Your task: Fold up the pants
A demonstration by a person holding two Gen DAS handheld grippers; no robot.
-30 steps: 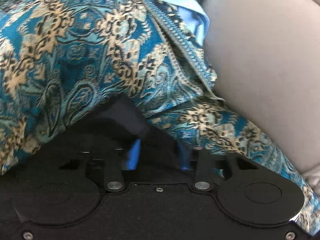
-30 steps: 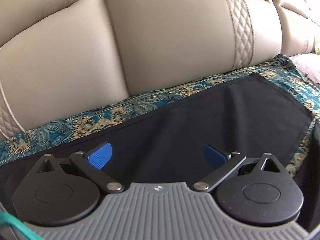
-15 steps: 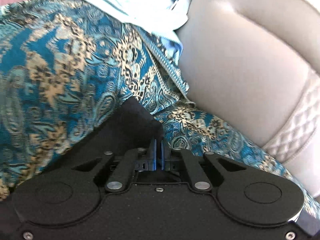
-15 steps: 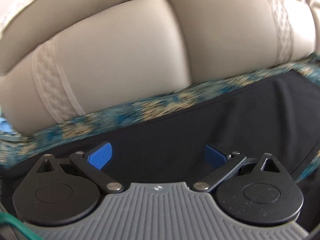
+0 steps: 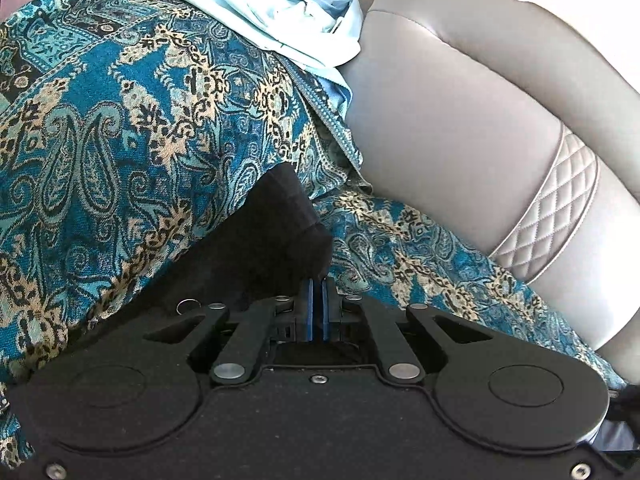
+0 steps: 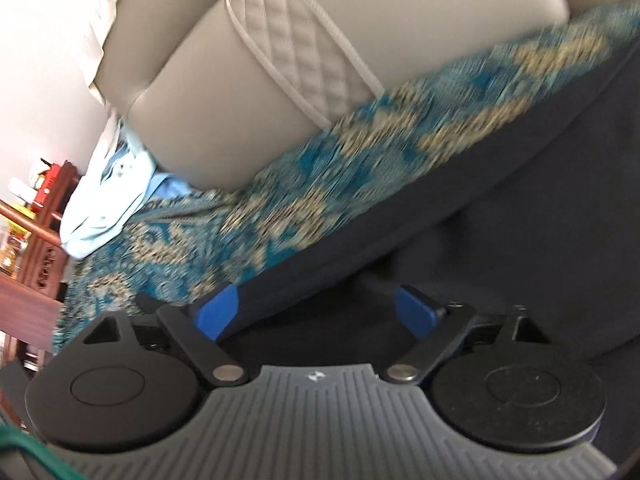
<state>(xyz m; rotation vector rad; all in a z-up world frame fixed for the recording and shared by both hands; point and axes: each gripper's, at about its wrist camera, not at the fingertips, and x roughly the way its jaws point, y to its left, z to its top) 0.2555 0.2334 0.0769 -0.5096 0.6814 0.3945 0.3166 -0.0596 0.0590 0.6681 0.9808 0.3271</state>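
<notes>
Both grippers have changed: the left gripper (image 5: 319, 304) now pinches a corner of the black pants (image 5: 276, 232) on the patterned throw (image 5: 120, 120), lifting it; the right gripper (image 6: 316, 312), jaws closing, nears their edge. The fold looks under way.

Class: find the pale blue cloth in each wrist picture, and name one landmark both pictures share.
Left wrist: pale blue cloth at top centre, lying on the patterned throw.
Right wrist: the cloth at the left edge, beside the sofa cushion.
Shared landmark: the cushion's quilted strip.
</notes>
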